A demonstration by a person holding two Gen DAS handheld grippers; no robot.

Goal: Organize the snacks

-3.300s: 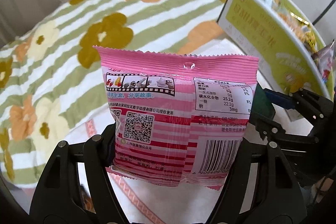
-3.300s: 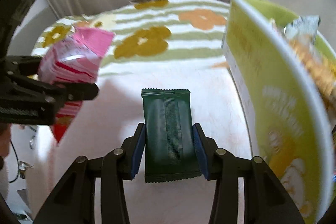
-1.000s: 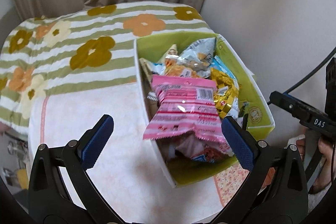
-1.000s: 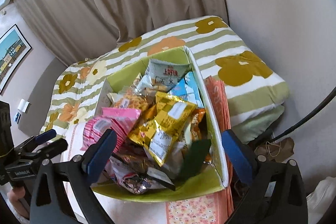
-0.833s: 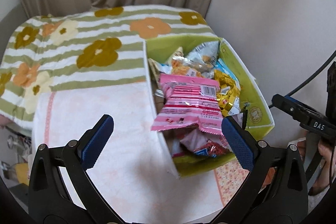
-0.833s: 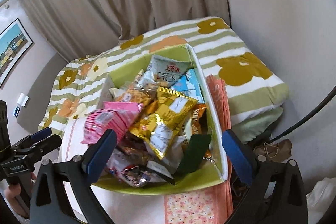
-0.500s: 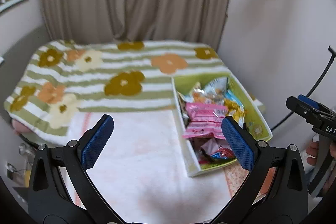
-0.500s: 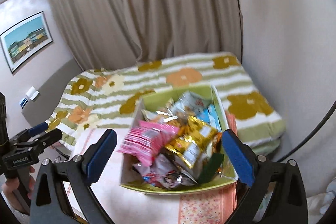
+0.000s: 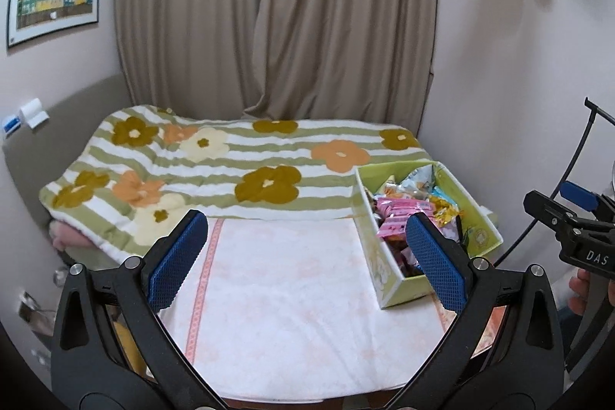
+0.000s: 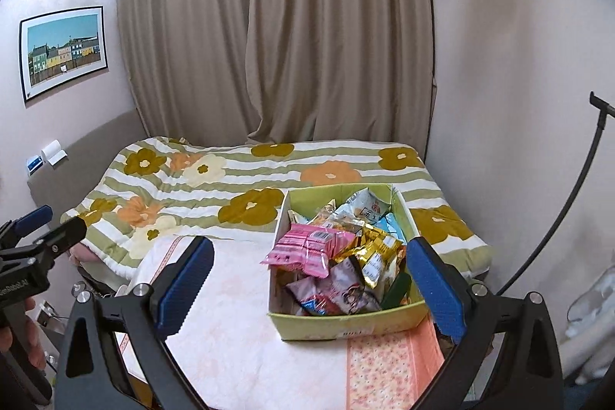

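A light green cardboard box [image 10: 346, 327] full of snack packets stands on the white cloth at the table's right side. A pink packet [image 10: 307, 250] lies on top of the pile, and a dark green packet [image 10: 396, 289] leans in the near right corner. The box also shows in the left wrist view [image 9: 388, 279]. My left gripper [image 9: 307, 256] is open and empty, held back from the table. My right gripper [image 10: 307, 281] is open and empty, back and above the box. Each gripper shows in the other's view: the right one [image 9: 576, 214], the left one [image 10: 38, 229].
A white cloth [image 9: 292, 306] with a pink edge stripe covers the table. A floral striped quilt [image 9: 230, 160] lies on the bed behind it. Beige curtains hang at the back, and a wall is close on the right. A black cable [image 10: 576, 187] runs at the right.
Both grippers let go of their packets into the box and have pulled back and up from the table. The box and bed now look smaller and farther away.
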